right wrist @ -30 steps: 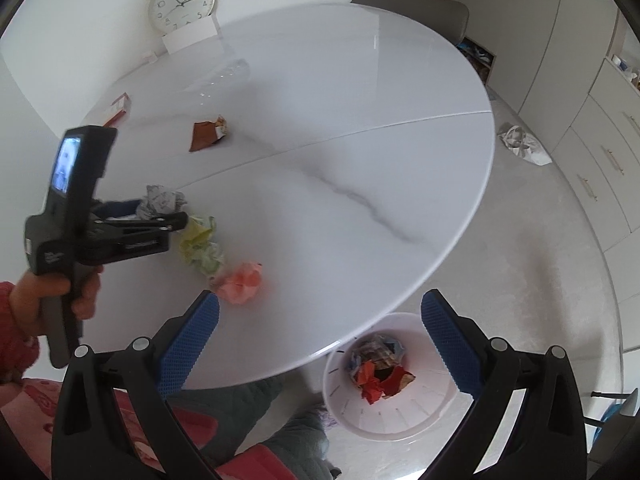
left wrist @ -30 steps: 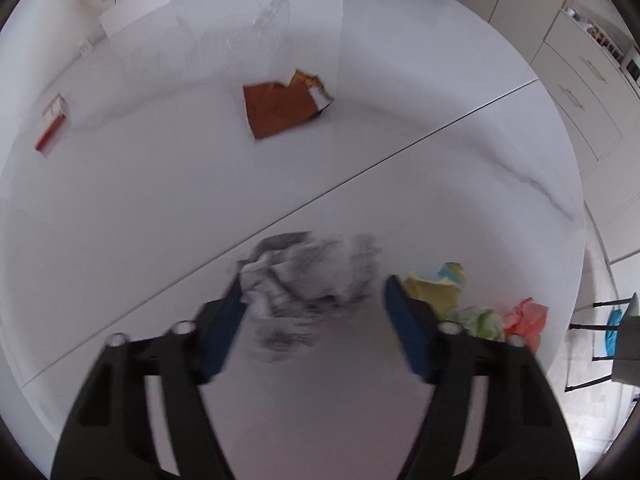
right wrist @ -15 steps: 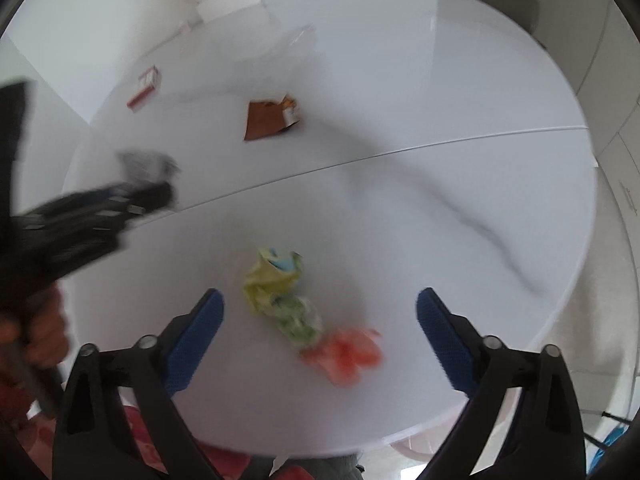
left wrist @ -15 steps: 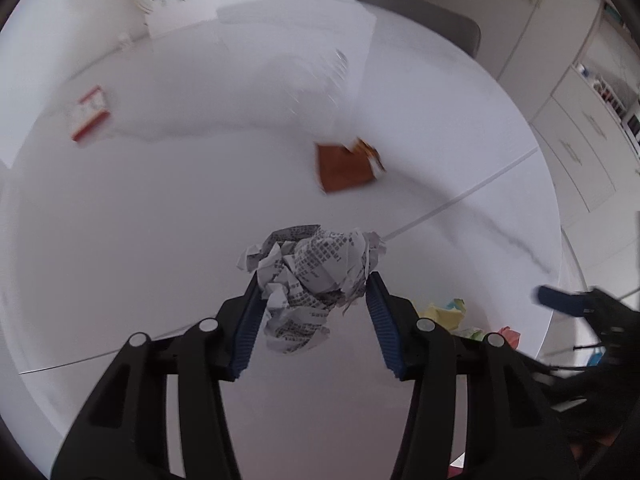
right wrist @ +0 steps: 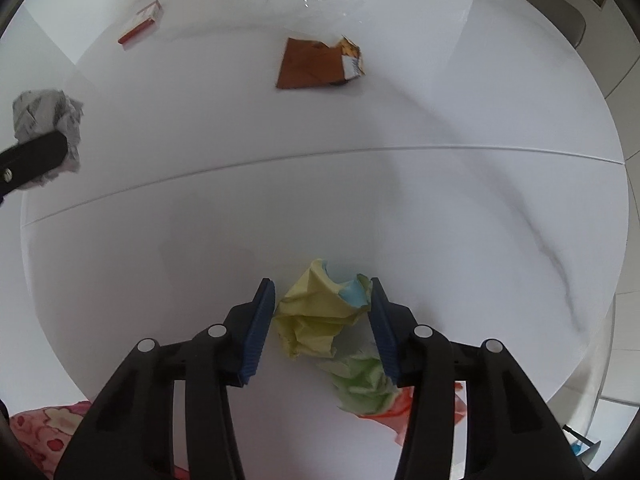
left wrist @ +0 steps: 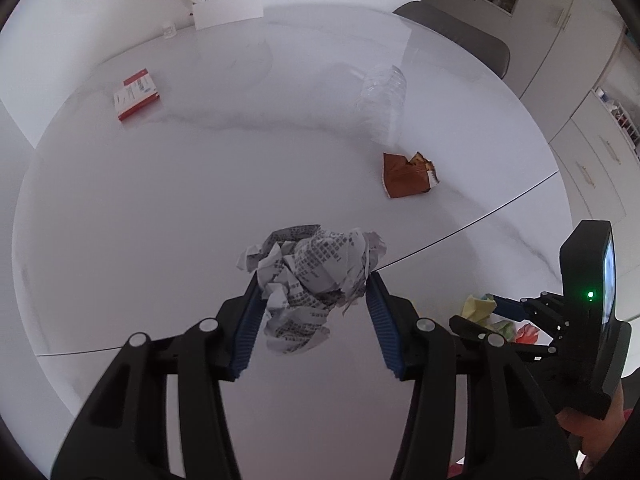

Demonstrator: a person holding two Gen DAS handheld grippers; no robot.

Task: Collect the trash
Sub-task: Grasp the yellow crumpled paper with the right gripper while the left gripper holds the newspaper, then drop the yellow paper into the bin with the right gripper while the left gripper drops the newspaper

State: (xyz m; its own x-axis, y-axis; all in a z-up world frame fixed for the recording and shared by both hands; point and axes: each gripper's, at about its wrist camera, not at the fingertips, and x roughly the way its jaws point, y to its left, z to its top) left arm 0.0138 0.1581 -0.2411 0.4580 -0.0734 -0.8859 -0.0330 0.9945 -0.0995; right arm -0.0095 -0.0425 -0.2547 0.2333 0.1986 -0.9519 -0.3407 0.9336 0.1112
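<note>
While left claw [left wrist: 312, 292] grips newspaper wad [left wrist: 312, 272] — right claw [right wrist: 322, 312] brackets yellow wad [right wrist: 316, 316].

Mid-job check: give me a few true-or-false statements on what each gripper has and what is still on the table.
1. The left gripper is shut on the crumpled newspaper ball. True.
2. The right gripper is wide open above bare table. False: its jaws flank the yellow paper wad.
3. A brown snack wrapper lies on the table. True.
4. The red and white box is inside a bin. False: it lies on the table.
</note>
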